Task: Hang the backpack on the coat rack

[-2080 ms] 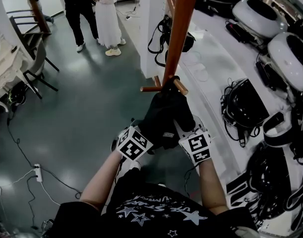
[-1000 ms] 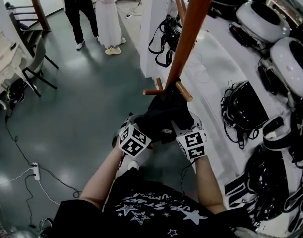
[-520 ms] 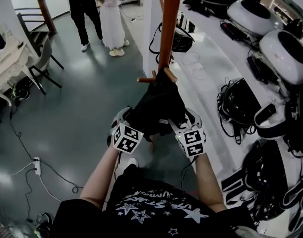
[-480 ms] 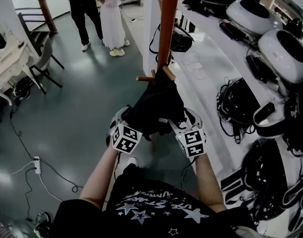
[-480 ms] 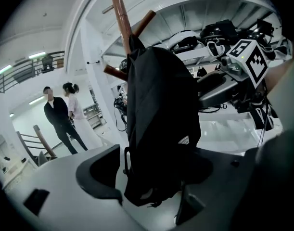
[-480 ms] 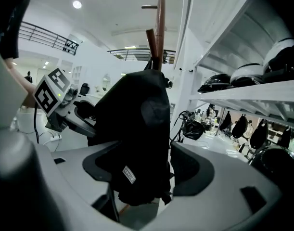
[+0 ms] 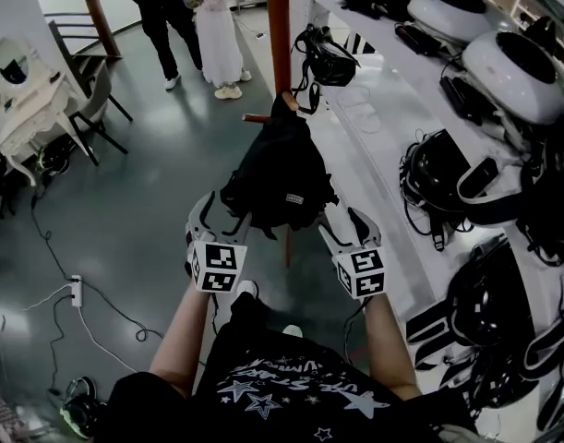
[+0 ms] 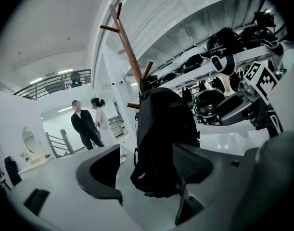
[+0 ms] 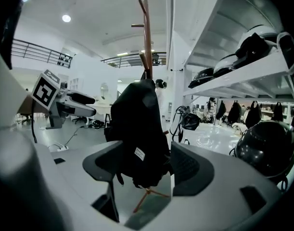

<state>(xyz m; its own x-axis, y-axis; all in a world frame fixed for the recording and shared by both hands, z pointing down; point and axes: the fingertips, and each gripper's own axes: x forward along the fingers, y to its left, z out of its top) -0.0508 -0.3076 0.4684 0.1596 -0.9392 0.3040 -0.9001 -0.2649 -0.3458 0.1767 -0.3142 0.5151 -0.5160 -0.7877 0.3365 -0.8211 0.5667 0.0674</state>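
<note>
— Your two grippers pulled back from the backpack (image 7: 277,178); their jaws have just been opening.
— Am I holding it?
— No; your left gripper (image 7: 219,220) and right gripper (image 7: 344,224) are wide open, holding nothing; the backpack hangs on the coat rack (image 7: 279,26), just ahead of both.

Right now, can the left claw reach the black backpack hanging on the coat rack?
Probably yes. The left claw is open and points at the backpack, close by, with nothing between them.
</note>
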